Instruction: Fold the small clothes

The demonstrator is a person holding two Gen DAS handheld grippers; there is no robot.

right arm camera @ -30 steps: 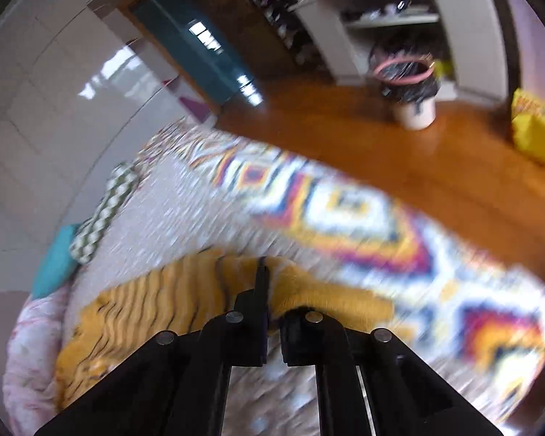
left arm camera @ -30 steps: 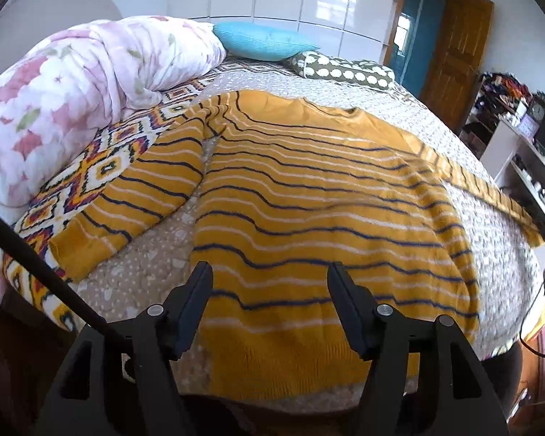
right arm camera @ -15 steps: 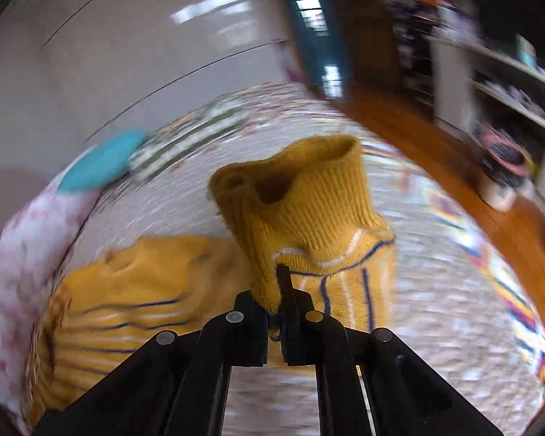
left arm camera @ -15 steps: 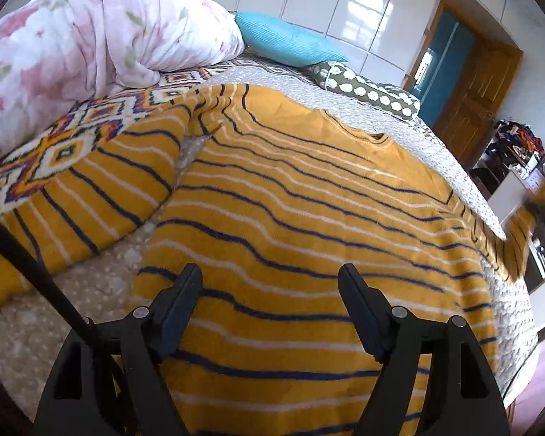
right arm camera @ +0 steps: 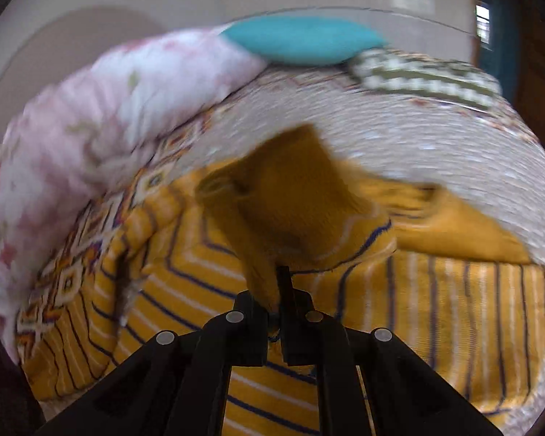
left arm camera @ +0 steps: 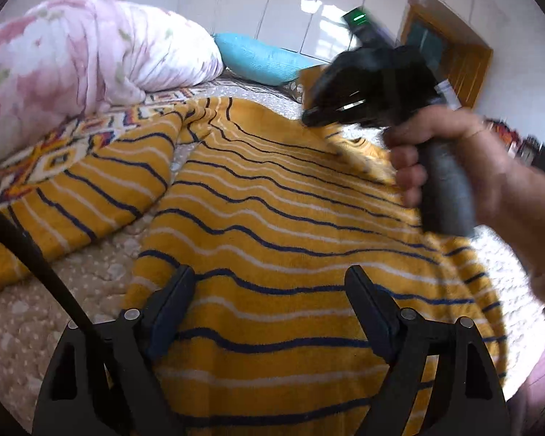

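Right wrist view: sleeve (right arm camera: 294, 210) is pinched in right gripper (right arm camera: 278, 290), carried over sweater (left arm camera: 290, 239) on bed (left arm camera: 54, 312). Left gripper (left arm camera: 269, 301) fingers opening, empty. Next: sleeve laid flat.

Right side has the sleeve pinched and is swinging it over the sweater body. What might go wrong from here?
1. The right gripper is shut on only the cuff edge of the mustard-yellow striped knit sweater, so the thick knit may slip out mid-swing.
2. The left gripper hangs over the hem with jaws opening and nothing between them, so the body is unpinned and may drag or bunch.
3. The other sleeve lies curved beside the pink floral duvet, risking a lopsided fold.
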